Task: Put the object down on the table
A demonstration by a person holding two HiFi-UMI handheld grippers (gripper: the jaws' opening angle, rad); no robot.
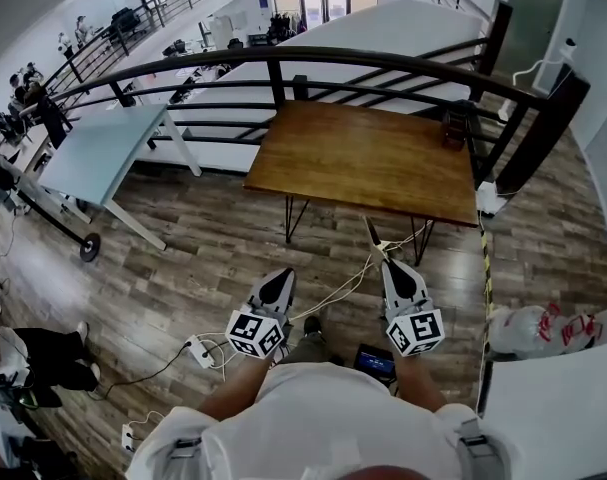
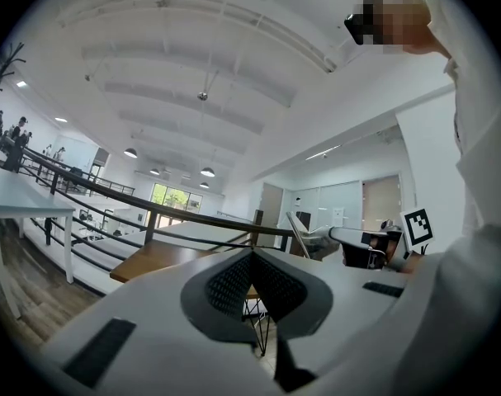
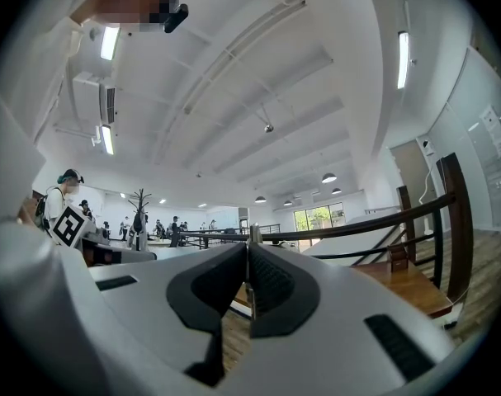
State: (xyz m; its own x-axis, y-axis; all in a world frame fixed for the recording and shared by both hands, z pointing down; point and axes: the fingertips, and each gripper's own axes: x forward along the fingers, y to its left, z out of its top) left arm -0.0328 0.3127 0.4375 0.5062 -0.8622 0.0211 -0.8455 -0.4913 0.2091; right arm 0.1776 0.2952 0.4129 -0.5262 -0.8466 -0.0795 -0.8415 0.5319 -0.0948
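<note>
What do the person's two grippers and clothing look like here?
Both the left gripper and right gripper are white wedge-shaped shells with black ribbed pads, each carrying a white cube with black square markers. The person wears a white short-sleeved shirt.

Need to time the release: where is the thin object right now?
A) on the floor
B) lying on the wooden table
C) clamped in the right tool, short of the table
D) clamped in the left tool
C: the thin object sticks out of the right tool, whose jaws are closed on it, over the floor short of the wooden table; the left tool is shut and empty.
</note>
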